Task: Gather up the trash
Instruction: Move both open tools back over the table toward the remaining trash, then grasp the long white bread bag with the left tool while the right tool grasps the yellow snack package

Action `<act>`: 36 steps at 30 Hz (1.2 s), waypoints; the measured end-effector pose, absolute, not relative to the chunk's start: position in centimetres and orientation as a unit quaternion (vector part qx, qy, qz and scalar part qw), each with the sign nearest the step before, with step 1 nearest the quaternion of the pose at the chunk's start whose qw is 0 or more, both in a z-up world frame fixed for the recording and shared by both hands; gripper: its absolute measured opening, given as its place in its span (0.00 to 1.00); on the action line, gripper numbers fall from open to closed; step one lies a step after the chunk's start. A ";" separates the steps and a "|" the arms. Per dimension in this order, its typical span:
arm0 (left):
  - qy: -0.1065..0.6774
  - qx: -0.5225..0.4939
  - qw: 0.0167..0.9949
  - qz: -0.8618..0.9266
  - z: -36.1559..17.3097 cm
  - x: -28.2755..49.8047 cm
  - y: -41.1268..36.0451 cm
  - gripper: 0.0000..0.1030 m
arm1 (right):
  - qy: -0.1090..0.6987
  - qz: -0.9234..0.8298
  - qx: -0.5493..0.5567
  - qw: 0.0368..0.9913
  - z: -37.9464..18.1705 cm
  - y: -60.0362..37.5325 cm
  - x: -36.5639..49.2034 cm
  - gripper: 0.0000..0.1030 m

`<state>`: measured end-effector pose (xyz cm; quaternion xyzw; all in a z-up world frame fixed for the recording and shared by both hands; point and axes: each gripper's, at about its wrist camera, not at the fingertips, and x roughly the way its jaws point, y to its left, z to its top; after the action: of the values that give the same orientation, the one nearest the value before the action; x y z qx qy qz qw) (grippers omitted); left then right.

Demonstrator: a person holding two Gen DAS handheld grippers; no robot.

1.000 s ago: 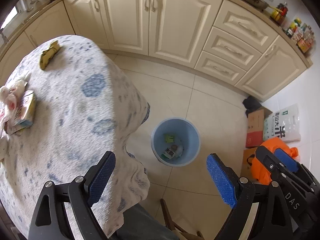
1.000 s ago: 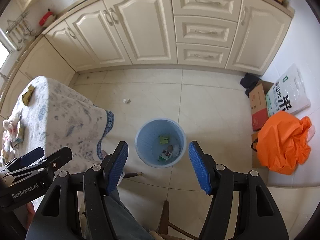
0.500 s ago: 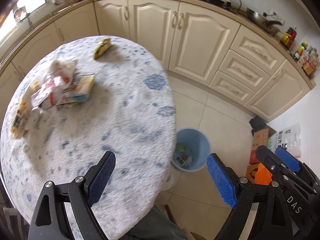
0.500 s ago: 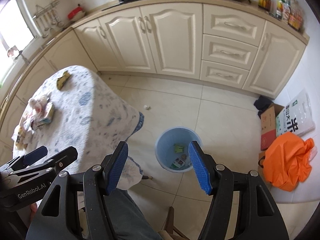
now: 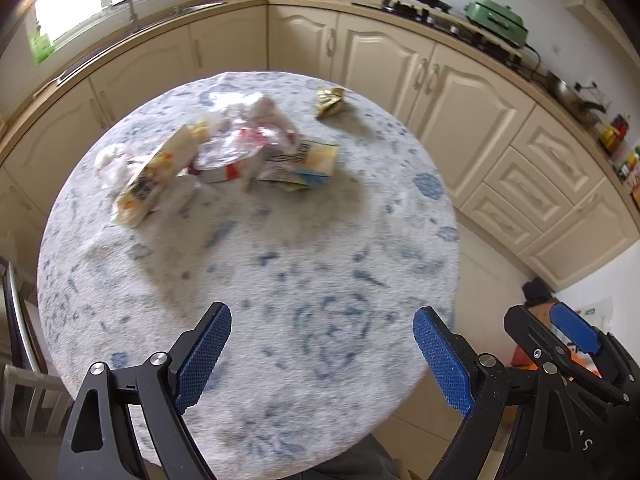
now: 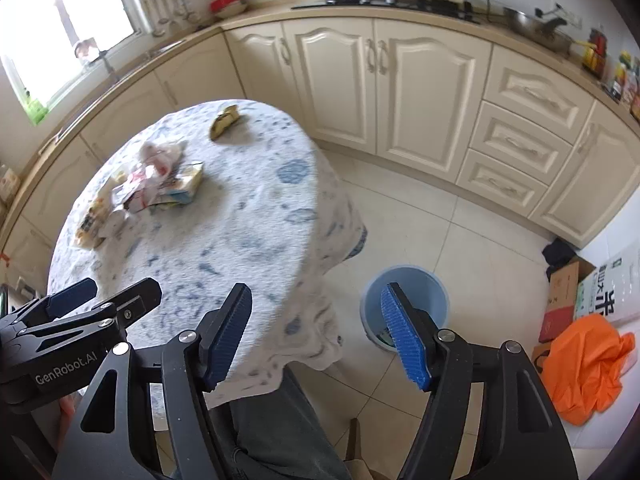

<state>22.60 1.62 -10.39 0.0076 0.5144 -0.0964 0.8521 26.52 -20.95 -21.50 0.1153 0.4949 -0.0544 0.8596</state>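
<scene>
- Two handheld grippers with black frames and blue ribbed pads are held above a round table (image 5: 280,280) covered in a white cloth with blue flecks.
- Left gripper (image 5: 322,356): its two pads stand wide apart with nothing between them, over the near part of the table.
- Right gripper (image 6: 316,336): its pads are also spread apart and empty, held off the table's near right edge, above the floor.
- Trash lies on the far side of the table, well apart from both grippers.
- A heap of crumpled clear and white plastic wrappers (image 5: 248,136) sits in the middle of the pile, with red print showing.
- A flattened pale yellow and blue carton (image 5: 304,164) lies touching the right side of that heap.
- A long yellow and white snack packet (image 5: 154,176) lies at the left of the heap, beside a crumpled white tissue (image 5: 110,162).
- A small crumpled gold wrapper (image 5: 330,100) lies alone near the far edge, apart from the pile.
- A light blue waste bin (image 6: 404,300) stands on the tiled floor just right of the table; the right gripper's right pad partly hides it.
- Cream kitchen cabinets (image 6: 380,88) curve behind the table.
- An orange bag (image 6: 588,364) lies on the floor at the far right, next to a cardboard box (image 6: 560,300).
</scene>
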 end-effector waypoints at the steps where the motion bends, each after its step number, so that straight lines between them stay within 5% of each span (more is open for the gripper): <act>1: 0.514 0.005 0.853 -0.092 -10.3 22.5 2.2 0.87 | 0.495 -0.049 0.112 0.860 -21.5 -20.2 26.8 0.69; 36: 0.522 -0.033 0.852 -0.027 -14.5 37.4 14.7 0.87 | 0.566 0.016 0.075 0.821 -27.6 -8.7 45.0 0.79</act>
<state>37.40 14.70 -14.45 -0.0329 0.5224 -0.0266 0.8517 45.01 -8.69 -27.58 0.0746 0.5664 0.0158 0.8206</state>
